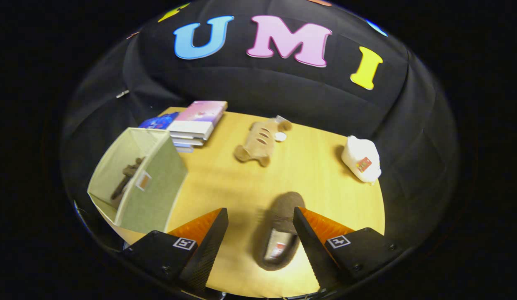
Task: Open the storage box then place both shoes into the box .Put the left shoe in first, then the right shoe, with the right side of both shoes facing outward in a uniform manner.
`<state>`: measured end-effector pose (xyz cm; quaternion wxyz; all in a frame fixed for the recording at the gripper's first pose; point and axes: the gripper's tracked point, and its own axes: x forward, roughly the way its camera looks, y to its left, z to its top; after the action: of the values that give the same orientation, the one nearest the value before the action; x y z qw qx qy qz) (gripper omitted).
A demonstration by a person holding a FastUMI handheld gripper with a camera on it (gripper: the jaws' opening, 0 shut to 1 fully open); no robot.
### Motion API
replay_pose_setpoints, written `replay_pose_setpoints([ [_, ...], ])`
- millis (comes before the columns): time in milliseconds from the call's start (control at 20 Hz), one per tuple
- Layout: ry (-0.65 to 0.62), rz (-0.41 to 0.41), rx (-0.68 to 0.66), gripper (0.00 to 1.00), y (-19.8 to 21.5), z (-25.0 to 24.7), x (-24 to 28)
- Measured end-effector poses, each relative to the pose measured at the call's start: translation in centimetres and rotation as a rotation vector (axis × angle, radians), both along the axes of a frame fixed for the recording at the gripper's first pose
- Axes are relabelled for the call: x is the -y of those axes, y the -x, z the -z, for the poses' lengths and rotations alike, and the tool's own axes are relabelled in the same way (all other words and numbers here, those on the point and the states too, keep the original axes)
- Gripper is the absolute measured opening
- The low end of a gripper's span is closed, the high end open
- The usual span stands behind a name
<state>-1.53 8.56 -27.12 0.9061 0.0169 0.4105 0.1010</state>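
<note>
Wooden table [225, 179] against black cloth; claw [260, 216] spread above brown shoe [279, 233], storage box [137, 183] nearby.

No legible text: small tag on green fabric storage box [152, 183], red label on white plush toy [361, 160] right of it, both too blurred.

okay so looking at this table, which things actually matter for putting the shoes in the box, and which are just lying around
Part of the job:
- storage box, open, one shoe already inside
- brown shoe on the table, between the open fingers, nearer the right one
- gripper

Just lying about:
- stack of books
- tan plush toy
- white plush toy
</note>
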Motion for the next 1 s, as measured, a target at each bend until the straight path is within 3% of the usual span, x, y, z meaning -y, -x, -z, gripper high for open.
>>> replay_pose_setpoints([
  [300, 0.068, -0.002, -0.164, 0.97, 1.8, 8.0, 4.5],
  [600, 0.192, -0.041, -0.17, 0.9, -0.5, 12.7, 5.4],
  [700, 0.214, -0.047, -0.165, 0.81, -1.5, 13.5, 4.8],
  [800, 0.269, -0.051, -0.148, 0.6, -1.9, 14.0, 4.6],
  [950, 0.354, -0.05, -0.106, 0.17, -2.3, 13.6, 4.3],
  [1000, 0.373, -0.054, -0.103, 0.13, -2.1, 13.5, 4.3],
])
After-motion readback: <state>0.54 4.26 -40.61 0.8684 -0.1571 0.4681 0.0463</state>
